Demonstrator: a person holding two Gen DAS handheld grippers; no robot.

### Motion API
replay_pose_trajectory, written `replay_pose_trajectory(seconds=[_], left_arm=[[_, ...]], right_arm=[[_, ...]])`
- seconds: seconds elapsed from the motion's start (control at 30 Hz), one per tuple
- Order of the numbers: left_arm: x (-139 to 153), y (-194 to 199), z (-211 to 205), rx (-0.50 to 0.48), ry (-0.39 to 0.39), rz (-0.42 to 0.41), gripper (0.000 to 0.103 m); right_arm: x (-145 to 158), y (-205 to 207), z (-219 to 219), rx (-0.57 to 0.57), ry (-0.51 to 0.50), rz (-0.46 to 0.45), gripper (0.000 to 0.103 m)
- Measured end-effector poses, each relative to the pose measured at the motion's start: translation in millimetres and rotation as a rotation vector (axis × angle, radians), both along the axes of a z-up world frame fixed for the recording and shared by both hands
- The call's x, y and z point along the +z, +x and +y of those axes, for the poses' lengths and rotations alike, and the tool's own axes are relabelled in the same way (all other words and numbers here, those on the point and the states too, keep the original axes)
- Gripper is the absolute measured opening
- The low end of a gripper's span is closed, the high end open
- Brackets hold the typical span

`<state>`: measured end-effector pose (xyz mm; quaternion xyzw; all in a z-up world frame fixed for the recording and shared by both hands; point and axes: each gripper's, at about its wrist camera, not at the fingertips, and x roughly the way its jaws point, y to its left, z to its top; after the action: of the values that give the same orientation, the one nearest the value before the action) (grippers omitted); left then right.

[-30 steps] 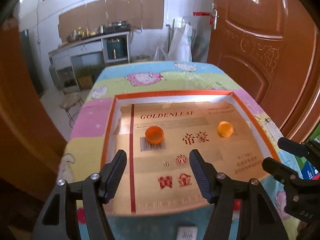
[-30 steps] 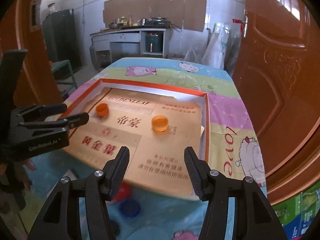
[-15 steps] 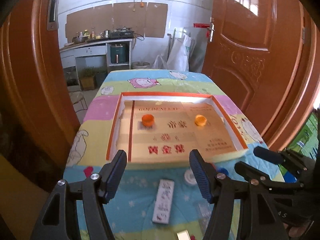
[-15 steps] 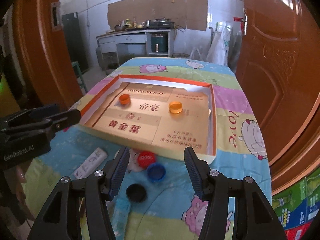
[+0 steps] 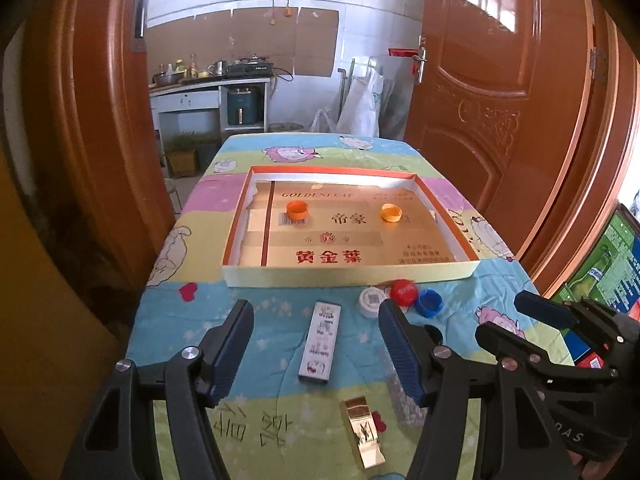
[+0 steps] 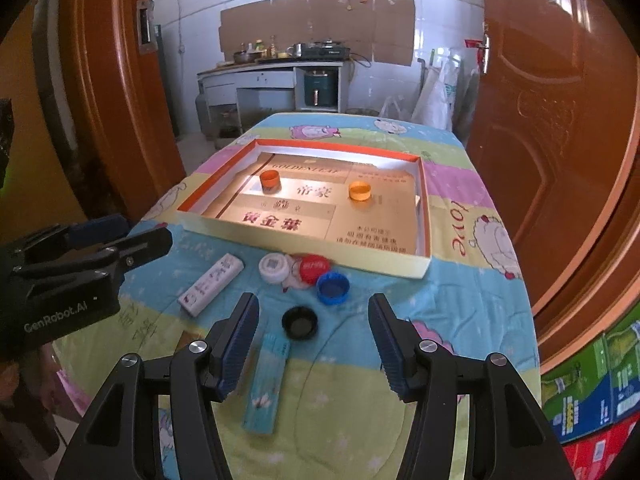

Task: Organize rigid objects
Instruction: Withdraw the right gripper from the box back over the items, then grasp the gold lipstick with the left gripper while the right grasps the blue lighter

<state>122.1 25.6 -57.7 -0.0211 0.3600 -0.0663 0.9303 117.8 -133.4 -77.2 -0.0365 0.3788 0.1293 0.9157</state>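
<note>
A: Loose items sit low-centre in both views, on the cloth (image 6: 472, 292) just in front of the tray (image 6: 304, 249). White cap (image 6: 273, 267), red cap (image 6: 315, 268) and blue cap (image 6: 333, 288) are bunched, touching or nearly so. Black cap (image 6: 300, 322) lies apart, nearer the camera.

B: And the flat things?

A: White box (image 5: 321, 341) centre-low in the left view, blue box (image 6: 267, 385) between the right fingers' line and the frame's bottom, a gold clip-like piece (image 5: 362, 431) at the bottom of the left view. Two orange caps, darker one (image 5: 297, 209) and paler one (image 5: 391, 212), lie inside the tray, well apart.

B: Handling?

A: My guess: caps are light, stiff, a bit slick; pinch across the rim, not the top. Boxes look rigid and light; take them across the narrow width. Bunched caps may scatter if nudged.

B: Grippers?

A: Left gripper (image 5: 316, 346) spread wide, holding nothing, above the white box. Right gripper (image 6: 314, 336) likewise spread and empty, with the black cap between its tips.
</note>
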Motion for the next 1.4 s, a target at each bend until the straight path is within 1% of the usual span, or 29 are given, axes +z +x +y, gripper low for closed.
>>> replay_pose_trajectory(seconds=[0.1, 0.33, 0.6, 0.73, 0.83, 0.93, 1.0, 1.07, 1.13, 1.17, 1.27, 1.33, 1.4], left_arm=[[2, -10, 0, -0.018, -0.017, -0.015, 0.065], [10, -30, -3, -0.006, 0.008, -0.058, 0.065], [3, -41, -3, 0.02, 0.026, -0.059, 0.065], [-18, -45, -7, 0.009, 0.022, -0.006, 0.065], [-43, -46, -16, -0.007, 0.044, 0.048, 0.065], [-57, -47, -22, -0.016, 0.059, 0.065, 0.064], [-67, -46, -26, -0.019, 0.063, 0.08, 0.057], [-75, -44, -26, -0.011, 0.047, 0.1, 0.051], [-83, -40, -26, -0.011, 0.021, 0.127, 0.051], [-85, -39, -25, -0.007, 0.02, 0.133, 0.05], [-89, -38, -26, -0.007, 0.013, 0.131, 0.046], [-88, -40, -25, -0.011, 0.003, 0.122, 0.039], [-89, -40, -24, -0.022, -0.013, 0.118, 0.027]], right_arm=[[1, -8, -1, -0.009, 0.008, 0.001, 0.059], [8, -28, -4, -0.036, 0.027, -0.025, 0.059], [3, -38, -10, -0.062, 0.038, 0.001, 0.059], [-7, -41, -14, -0.071, 0.043, 0.025, 0.059], [-14, -40, -17, -0.084, 0.049, 0.045, 0.059], [-18, -40, -19, -0.091, 0.051, 0.055, 0.059], [-19, -39, -21, -0.094, 0.052, 0.057, 0.059], [-20, -38, -22, -0.094, 0.056, 0.059, 0.059], [-20, -38, -23, -0.095, 0.058, 0.061, 0.059], [-21, -37, -23, -0.096, 0.058, 0.063, 0.059], [-25, -36, -24, -0.097, 0.06, 0.073, 0.059], [-28, -35, -23, -0.095, 0.06, 0.081, 0.059], [-31, -34, -22, -0.09, 0.06, 0.087, 0.059]])
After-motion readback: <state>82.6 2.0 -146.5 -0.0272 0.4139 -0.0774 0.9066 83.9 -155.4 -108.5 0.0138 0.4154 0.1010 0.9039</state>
